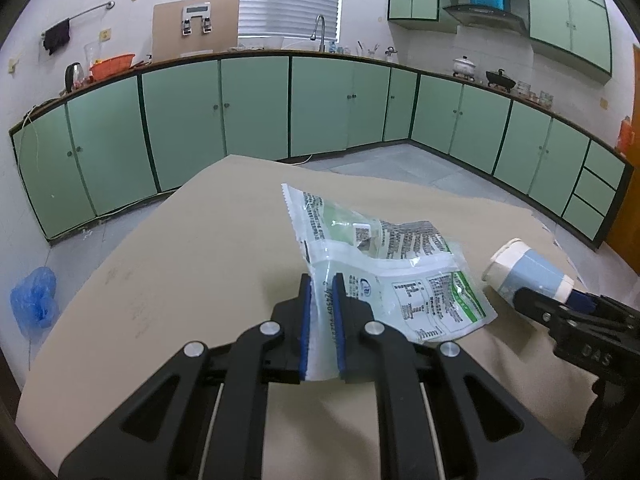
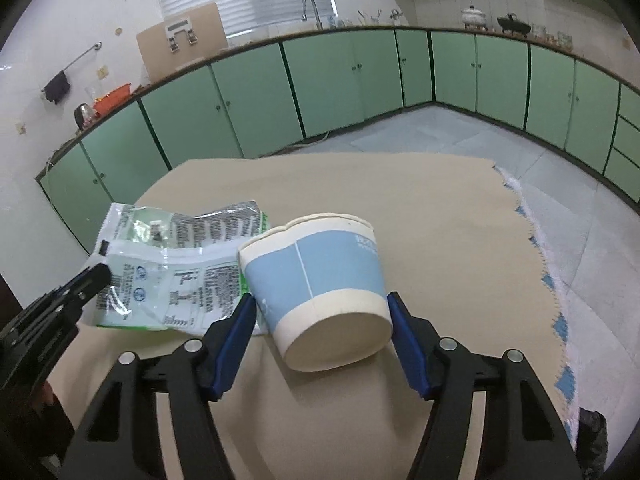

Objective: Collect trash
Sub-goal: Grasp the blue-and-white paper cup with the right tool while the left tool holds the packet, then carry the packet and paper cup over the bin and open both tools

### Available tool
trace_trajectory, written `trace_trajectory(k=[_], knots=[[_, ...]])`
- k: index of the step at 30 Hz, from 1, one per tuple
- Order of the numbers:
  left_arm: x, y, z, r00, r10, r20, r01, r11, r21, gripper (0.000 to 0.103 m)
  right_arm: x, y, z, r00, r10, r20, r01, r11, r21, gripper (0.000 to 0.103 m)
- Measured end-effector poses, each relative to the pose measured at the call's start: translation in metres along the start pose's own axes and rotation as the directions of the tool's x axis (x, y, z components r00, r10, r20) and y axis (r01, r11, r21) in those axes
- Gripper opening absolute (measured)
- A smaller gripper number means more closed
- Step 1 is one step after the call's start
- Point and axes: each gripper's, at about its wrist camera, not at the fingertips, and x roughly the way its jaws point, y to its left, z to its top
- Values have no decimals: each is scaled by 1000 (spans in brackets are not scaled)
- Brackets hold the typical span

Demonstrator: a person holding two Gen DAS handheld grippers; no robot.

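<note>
Trash lies on a tan counter point(image 2: 400, 200): a crumpled plastic wrapper point(image 1: 384, 264) and, just right of it, a paper cup point(image 2: 320, 284) tipped on its side, base toward the right camera. The left gripper point(image 1: 322, 292) has its jaws pinched nearly shut on the wrapper's near edge. The right gripper point(image 2: 320, 308) straddles the cup's base, blue pads at either side; whether they press on it I cannot tell. Green cabinets point(image 1: 256, 108) line the far walls.

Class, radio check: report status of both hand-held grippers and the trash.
Left hand-held gripper shut on plastic wrapper. Right hand-held gripper straddling tipped paper cup, grip unconfirmed. Nothing in the way.
</note>
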Motion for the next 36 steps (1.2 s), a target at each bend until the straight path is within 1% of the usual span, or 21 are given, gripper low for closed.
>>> trace_trajectory(k=[5,11,14,18,29,36], knots=[[-15,-1,-5,999,-34,3,34,999,-1,9,-25,3,-15,999,-19,32,19,1000,8,64],[-39,-14,-10,996,-90,23,89,995,39,9,-65,4,-29,995,-37,88,33,999,40,64],[-52,-22,-14,993,-116,34,114,992,55,8,-82,7,-28,992,-64,111,60,998,34,64],[-65,-30,-18,989,-142,40,139,988,74,8,-103,9,-22,988,-79,130,75,997,34,64],[-94,-45,-24,977,-205,52,198,972,125,7,-145,8,-32,979,-98,177,91,995,46,64],[-110,-58,-27,967,-246,68,234,961,150,6,-169,-1,-40,973,-116,197,106,992,63,64]])
